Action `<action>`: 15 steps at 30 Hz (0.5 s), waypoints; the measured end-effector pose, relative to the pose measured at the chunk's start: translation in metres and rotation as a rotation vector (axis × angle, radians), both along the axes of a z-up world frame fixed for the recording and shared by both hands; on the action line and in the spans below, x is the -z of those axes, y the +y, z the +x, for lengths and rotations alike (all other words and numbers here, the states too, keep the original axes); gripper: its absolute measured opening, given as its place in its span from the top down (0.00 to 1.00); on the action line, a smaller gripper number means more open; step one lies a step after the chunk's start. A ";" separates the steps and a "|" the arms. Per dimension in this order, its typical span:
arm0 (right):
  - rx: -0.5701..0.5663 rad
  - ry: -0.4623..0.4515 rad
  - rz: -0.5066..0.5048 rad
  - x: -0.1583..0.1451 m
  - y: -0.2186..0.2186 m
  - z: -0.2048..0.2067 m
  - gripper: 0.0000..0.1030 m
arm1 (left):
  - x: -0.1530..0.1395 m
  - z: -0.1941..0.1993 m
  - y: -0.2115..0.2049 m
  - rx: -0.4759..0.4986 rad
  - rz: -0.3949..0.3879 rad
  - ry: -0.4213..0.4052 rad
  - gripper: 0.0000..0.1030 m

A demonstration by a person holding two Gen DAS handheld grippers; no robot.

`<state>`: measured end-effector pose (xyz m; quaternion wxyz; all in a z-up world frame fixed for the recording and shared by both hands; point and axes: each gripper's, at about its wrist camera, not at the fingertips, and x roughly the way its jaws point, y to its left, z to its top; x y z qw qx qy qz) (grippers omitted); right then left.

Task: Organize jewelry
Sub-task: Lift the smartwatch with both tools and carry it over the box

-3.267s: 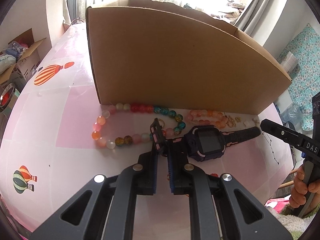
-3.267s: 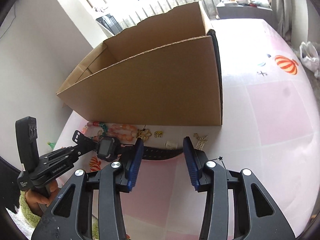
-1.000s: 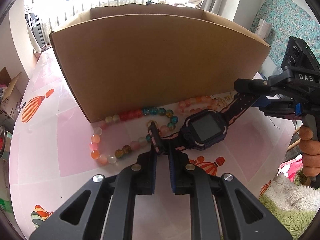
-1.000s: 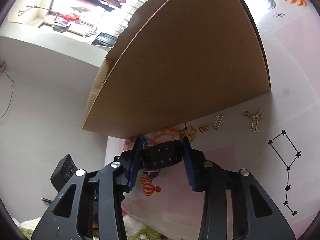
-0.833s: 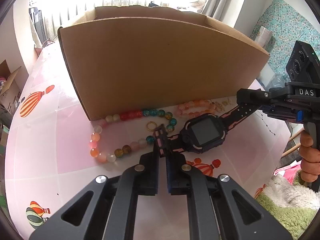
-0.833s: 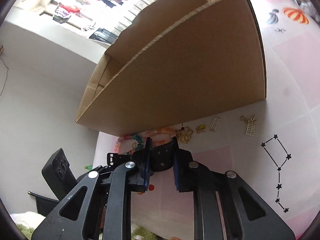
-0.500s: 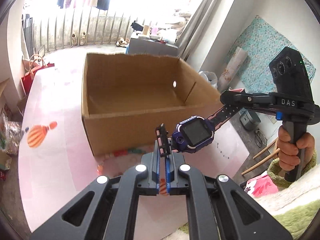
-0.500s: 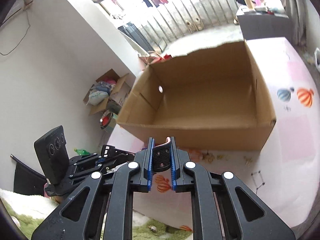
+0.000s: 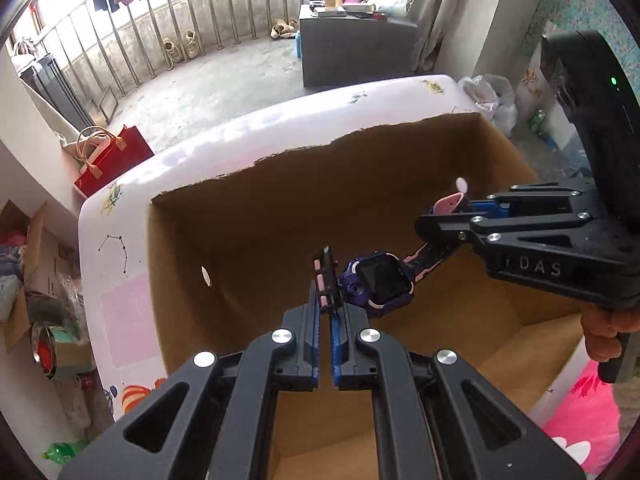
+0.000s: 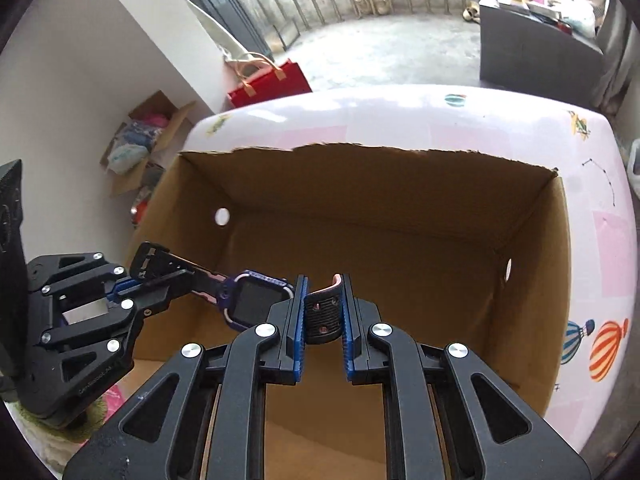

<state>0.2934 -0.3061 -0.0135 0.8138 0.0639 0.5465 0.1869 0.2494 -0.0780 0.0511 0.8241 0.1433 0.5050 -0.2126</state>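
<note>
The left gripper (image 9: 325,308) is clenched on one strap end of a purple smartwatch (image 9: 382,282); the right gripper (image 10: 323,316), lettered "DAS" on its side, grasps the other strap end, at three o'clock in the left view. The watch hangs between them above an open cardboard box (image 10: 400,248) with bare floor. The box stands on a pink counter (image 10: 600,240) printed with balloons. At twelve o'clock, a railed balcony (image 9: 180,48).
</note>
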 end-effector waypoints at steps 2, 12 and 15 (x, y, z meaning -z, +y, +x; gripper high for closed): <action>0.013 0.014 -0.036 0.010 0.001 0.006 0.83 | 0.007 0.010 -0.003 -0.032 0.011 0.014 0.96; 0.055 -0.080 -0.065 -0.014 -0.020 -0.003 0.65 | 0.008 0.029 0.015 -0.117 -0.101 -0.009 0.85; 0.082 -0.148 -0.043 -0.032 -0.029 -0.008 0.65 | -0.006 0.021 0.022 -0.104 -0.147 -0.055 0.78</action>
